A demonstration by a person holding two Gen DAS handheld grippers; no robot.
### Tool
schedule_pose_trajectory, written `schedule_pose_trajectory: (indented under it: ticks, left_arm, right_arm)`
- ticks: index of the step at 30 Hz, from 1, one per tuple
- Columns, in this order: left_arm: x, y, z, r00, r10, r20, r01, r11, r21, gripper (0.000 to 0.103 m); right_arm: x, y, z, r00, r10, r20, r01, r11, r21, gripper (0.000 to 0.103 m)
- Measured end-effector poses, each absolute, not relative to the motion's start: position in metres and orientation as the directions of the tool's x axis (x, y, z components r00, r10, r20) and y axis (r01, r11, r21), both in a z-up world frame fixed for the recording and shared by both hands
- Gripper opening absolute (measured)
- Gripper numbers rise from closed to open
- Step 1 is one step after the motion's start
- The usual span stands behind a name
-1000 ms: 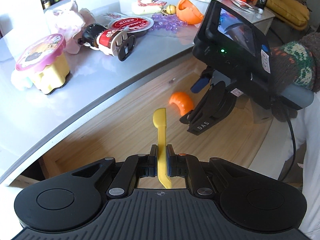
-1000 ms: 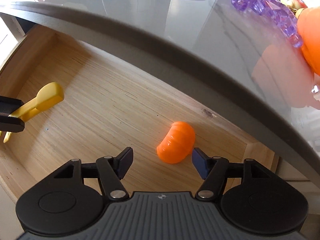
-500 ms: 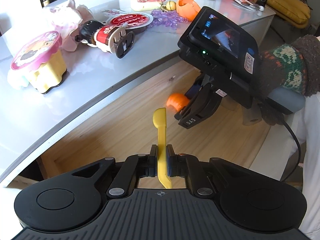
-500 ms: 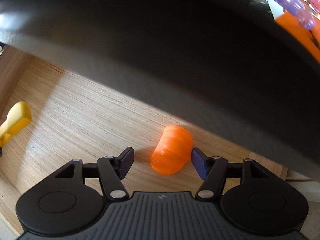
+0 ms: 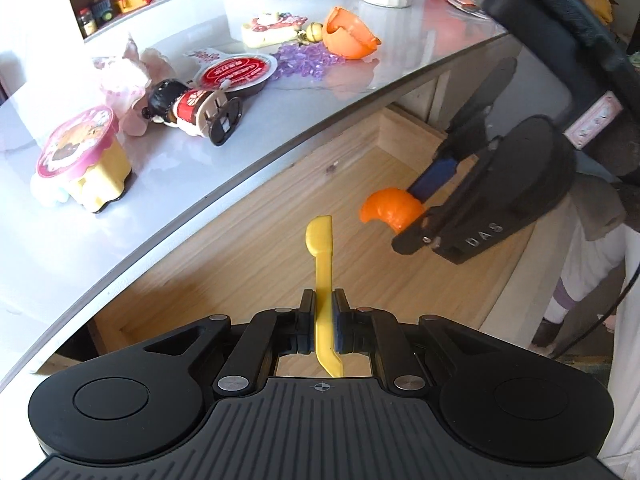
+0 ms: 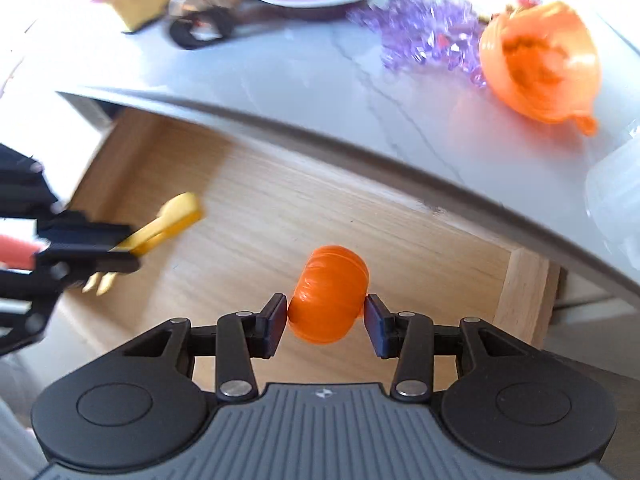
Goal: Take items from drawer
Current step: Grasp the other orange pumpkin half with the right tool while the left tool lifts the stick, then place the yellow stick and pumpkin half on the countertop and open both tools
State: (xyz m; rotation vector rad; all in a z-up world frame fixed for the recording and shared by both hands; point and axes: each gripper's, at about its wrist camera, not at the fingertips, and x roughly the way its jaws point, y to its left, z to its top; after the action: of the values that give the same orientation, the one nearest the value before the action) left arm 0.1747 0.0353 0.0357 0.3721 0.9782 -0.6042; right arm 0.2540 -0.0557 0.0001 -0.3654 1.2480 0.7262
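The wooden drawer (image 5: pixel 240 248) stands pulled out under the grey countertop. My left gripper (image 5: pixel 323 304) is shut on the handle of a yellow plastic fork (image 5: pixel 320 240), held above the drawer floor (image 6: pixel 260 200). My right gripper (image 6: pixel 326 316) has its jaws closing, and both blue pads press on a ribbed orange pumpkin piece (image 6: pixel 328 288) held clear of the wood. From the left wrist view the right gripper (image 5: pixel 420 206) hangs at the right with the pumpkin piece (image 5: pixel 386 210) in it. The fork (image 6: pixel 168 224) and left gripper (image 6: pixel 120 256) show blurred at the left of the right wrist view.
The countertop (image 5: pixel 180 200) overhangs the drawer's back. On it lie a yellow cup with a pink lid (image 5: pixel 80 160), a doll (image 5: pixel 192 108), a red-lidded bowl (image 5: pixel 236 74), purple beads (image 5: pixel 304 60) and an orange half shell (image 5: pixel 348 36). The drawer's right wall (image 6: pixel 524 284) is close to the right gripper.
The right jaws have narrowed onto the orange pumpkin piece and lifted it off the drawer floor, out from under the counter edge. The left gripper still holds the fork, shifted a little.
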Motion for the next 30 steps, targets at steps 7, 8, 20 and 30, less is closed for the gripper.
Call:
schedule_pose_trajectory:
  ticks: [7, 8, 20, 30]
  left_arm:
    - [0.148, 0.024, 0.053, 0.467, -0.344, -0.815, 0.64, 0.767, 0.044, 0.01]
    - [0.147, 0.028, 0.063, 0.501, -0.361, -0.787, 0.63, 0.775, 0.045, 0.01]
    - [0.238, 0.013, 0.104, 0.733, -0.418, -0.536, 0.407, 0.901, -0.146, 0.011]
    - [0.265, -0.022, 0.081, 0.753, -0.379, -0.538, 0.399, 0.913, -0.086, 0.015]
  right_arm:
    - [0.2, -0.086, 0.046, 0.211, 0.414, -0.885, -0.702, 0.695, 0.158, 0.042]
    - [0.195, -0.09, 0.053, 0.241, 0.427, -0.871, -0.702, 0.696, 0.147, 0.042]
    - [0.199, -0.122, 0.078, 0.417, 0.497, -0.761, -0.575, 0.793, 0.203, 0.042]
    - [0.194, -0.113, 0.066, 0.418, 0.466, -0.78, -0.593, 0.79, 0.154, 0.042]
